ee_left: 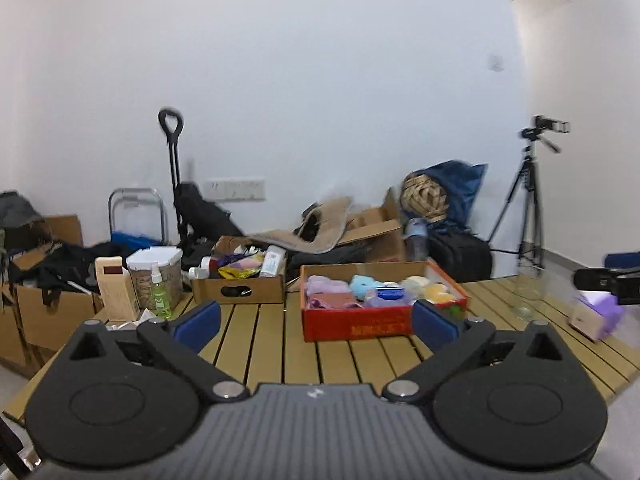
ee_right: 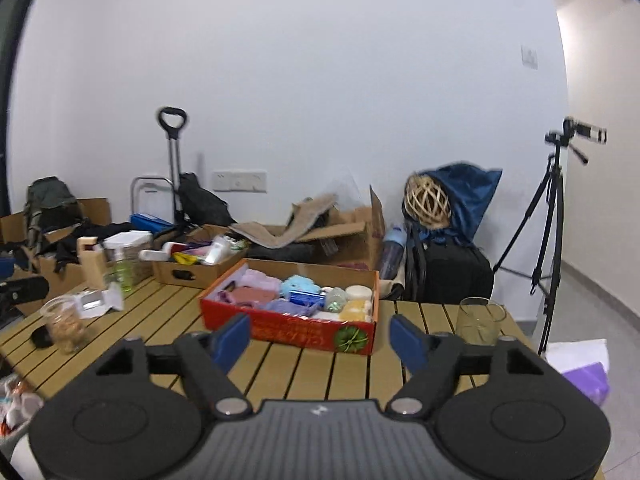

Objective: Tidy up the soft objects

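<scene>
So, left wrist view: left gripper (ee_left: 316, 322) is spread wide, blue pads (ee_left: 198, 322) far apart, nothing between them, only bare slats of the wooden slatted table (ee_left: 256, 344). The red cardboard box (ee_left: 360, 324) sits ahead on the table, just beyond the right-hand pad. It's packed with soft objects (ee_left: 360, 290): lilac and pink cloths at the left, a light blue plush in the middle, yellow and cream rounds at the right. A brown cardboard box (ee_left: 238, 286) of mixed items stands to its left, a green spray bottle (ee_left: 160, 292) further left. A clear glass (ee_left: 528, 294) stands right of the red box, a purple tissue pack (ee_left: 596, 316) near the table's right edge.

Right wrist view: right gripper (ee_right: 320, 340) is also open, somewhat less wide, empty. Red cardboard box (ee_right: 288, 326) sits dead ahead, between the pads and beyond them, soft objects (ee_right: 304, 294) inside it. A stemless glass (ee_right: 480, 320) stands to the right, a plastic cup of snacks (ee_right: 66, 326) to the left. A tripod with camera (ee_right: 554, 220) stands on the floor at far right.
</scene>
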Tool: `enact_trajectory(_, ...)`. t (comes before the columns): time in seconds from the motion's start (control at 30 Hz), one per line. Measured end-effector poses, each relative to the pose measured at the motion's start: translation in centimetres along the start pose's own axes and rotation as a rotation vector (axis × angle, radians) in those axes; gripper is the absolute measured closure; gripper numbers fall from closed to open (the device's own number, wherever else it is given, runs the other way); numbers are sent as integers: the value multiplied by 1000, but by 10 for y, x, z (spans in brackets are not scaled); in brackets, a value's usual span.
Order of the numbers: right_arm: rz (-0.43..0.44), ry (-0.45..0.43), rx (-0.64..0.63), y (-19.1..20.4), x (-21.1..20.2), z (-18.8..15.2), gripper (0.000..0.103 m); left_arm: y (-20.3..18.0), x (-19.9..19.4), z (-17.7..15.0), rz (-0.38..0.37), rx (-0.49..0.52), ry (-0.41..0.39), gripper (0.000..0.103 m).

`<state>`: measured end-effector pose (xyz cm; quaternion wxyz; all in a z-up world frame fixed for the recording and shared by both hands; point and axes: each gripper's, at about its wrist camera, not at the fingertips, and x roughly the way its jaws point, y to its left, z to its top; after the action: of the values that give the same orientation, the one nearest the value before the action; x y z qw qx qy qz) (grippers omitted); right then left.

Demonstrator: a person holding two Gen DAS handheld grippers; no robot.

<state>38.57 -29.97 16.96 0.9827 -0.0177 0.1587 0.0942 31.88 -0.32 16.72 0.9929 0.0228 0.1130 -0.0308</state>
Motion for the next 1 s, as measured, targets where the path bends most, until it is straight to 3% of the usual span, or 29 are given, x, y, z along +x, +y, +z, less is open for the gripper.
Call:
enact_trajectory(0.17, 33, -43, -19, 30, -79, -45, 18, -11, -86, -44, 34, 31, -52, 0)
enact_trajectory(0.23, 26, -73, -11, 42, -113, -65, 12, -15, -114, -60, 36, 23, -51, 0)
enact_trajectory(0.37, 2, -99, -43, 72, -171, -107, 12, -20, -172, -96, 38, -13, -46, 0)
enact_trajectory(0.57, 3, -108, -16, 98, -241, -168, 4, -29, -245, -144, 41, 27, -36, 0)
enact_trajectory(0.73, 5, -85, -37, 116, -275, -204, 4, -26, -275, -166, 35, 4, -25, 0)
enact_trajectory(1.0, -3, -143, 53, 125, -308, -230, 4, -24, -294, -174, 43, -10, -39, 0)
